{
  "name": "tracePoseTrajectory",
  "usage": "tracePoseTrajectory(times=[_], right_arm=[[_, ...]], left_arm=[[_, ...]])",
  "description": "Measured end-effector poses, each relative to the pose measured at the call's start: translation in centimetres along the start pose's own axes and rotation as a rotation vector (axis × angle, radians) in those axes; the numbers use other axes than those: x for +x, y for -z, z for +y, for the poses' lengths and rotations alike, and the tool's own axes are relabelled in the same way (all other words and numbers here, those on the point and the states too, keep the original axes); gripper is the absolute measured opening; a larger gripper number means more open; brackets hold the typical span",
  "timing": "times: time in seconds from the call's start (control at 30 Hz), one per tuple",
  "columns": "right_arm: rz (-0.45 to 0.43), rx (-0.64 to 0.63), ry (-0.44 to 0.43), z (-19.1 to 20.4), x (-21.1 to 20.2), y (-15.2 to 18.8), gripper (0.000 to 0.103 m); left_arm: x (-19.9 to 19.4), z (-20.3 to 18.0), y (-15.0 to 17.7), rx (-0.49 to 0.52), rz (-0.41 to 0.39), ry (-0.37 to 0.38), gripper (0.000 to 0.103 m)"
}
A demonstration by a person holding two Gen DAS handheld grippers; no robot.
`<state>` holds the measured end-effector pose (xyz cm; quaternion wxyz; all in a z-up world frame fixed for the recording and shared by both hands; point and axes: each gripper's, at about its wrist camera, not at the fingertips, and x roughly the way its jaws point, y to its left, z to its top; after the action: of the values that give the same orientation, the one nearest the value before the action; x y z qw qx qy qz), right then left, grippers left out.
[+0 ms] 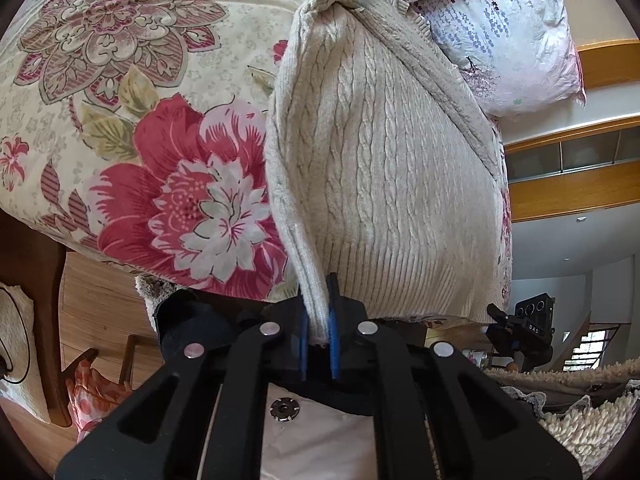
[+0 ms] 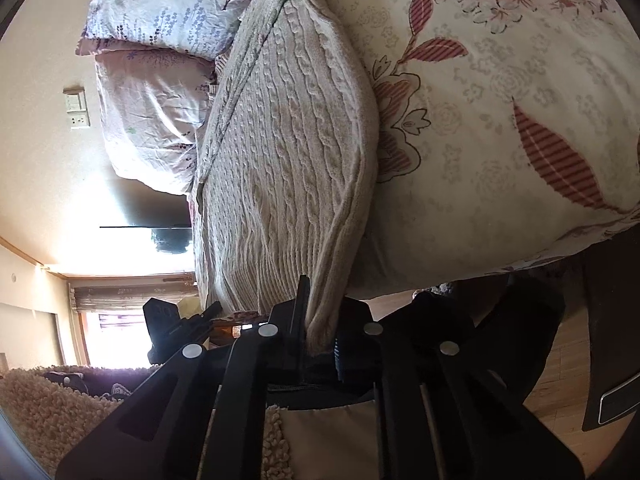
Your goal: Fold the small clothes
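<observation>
On floral bedspread (image 1: 120, 92), sweater (image 1: 384, 160) hem corners pinched by left gripper (image 1: 319, 320), right gripper (image 2: 320, 328)

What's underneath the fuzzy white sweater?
The cream sweater lies on the flowery bedspread, which shows all around it. The part of the bedspread right beneath the sweater is covered, so anything there can't be seen.

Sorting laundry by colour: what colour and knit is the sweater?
Cream cable-knit sweater, clearest in the left wrist view.

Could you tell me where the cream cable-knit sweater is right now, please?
The cream cable-knit sweater lies on the floral bedspread beside the pillows, its near hem pinched by the left gripper and right gripper.
</observation>
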<state>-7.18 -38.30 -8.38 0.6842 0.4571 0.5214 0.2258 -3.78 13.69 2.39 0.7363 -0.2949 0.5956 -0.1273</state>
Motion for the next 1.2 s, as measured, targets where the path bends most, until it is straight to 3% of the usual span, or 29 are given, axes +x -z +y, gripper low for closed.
tracePoseTrajectory(times=[0.27, 0.6, 0.87, 1.07, 1.2], right_arm=[[-0.062, -0.087, -0.068, 1.3, -1.0, -0.4, 0.009], [-0.282, -0.183, -0.144, 4.6, -3.2, -3.4, 0.008], [-0.370, -0.191, -0.188, 6.2, -2.9, -6.8, 0.008], [-0.460, -0.199, -0.213, 7.9, -1.8, -10.9, 0.008], [-0.474, -0.210, -0.200, 9.0, -0.8, -13.1, 0.008]], left_arm=[[-1.0, 0.0, -0.4, 0.002, -0.033, 0.041, 0.007], [-4.4, -0.1, -4.3, -0.025, -0.204, 0.120, 0.006], [-4.8, -1.3, -7.6, -0.019, -0.290, 0.134, 0.006], [-4.4, -2.7, -11.9, -0.018, -0.391, 0.131, 0.006], [-3.5, -3.7, -15.0, -0.011, -0.418, 0.079, 0.006]])
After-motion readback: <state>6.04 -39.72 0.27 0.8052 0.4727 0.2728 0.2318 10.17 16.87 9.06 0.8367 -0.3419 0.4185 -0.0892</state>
